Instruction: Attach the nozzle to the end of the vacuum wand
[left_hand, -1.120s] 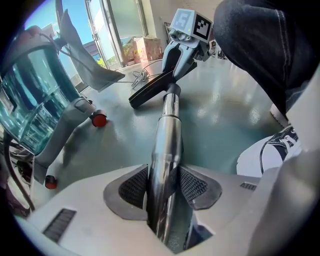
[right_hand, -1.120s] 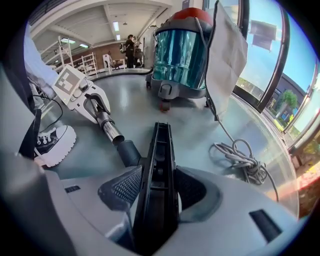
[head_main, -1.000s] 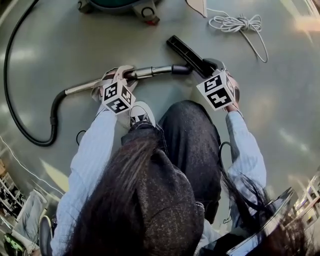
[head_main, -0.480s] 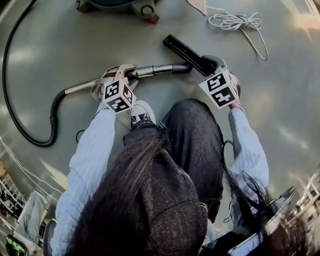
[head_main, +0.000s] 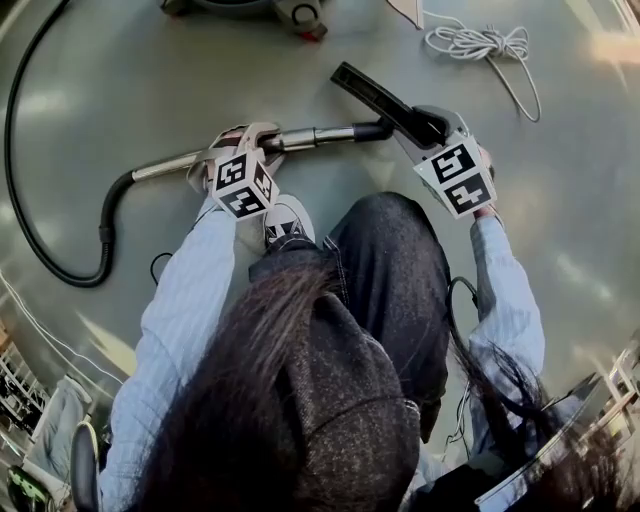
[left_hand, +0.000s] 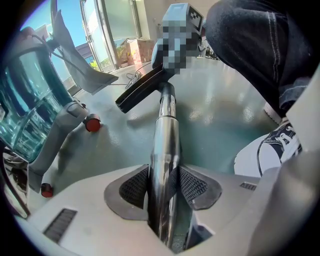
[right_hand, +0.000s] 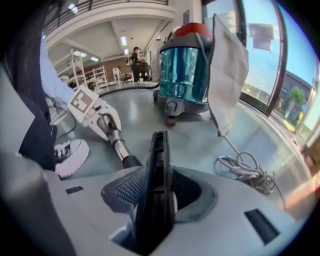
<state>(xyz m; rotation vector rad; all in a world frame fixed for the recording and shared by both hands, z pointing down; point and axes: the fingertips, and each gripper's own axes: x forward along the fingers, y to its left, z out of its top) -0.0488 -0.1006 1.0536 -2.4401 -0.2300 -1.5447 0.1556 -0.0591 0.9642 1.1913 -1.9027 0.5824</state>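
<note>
The metal vacuum wand lies across the floor, and my left gripper is shut on its shaft. In the left gripper view the wand runs out between both pads of the left gripper to its black end collar. The black flat nozzle is held by my right gripper, whose jaws are closing on it. Its rear end sits right at the wand's tip; I cannot tell whether they are joined. In the right gripper view the nozzle stands edge-on between the pads of the right gripper.
The teal canister vacuum stands ahead, with its black hose looping round the left. A coiled white cable lies at the far right. A white sneaker and a dark trouser leg are just below the wand.
The right gripper has lifted a little and shifted right with the nozzle, whose long end now tilts higher. The left gripper and wand have held their place.
</note>
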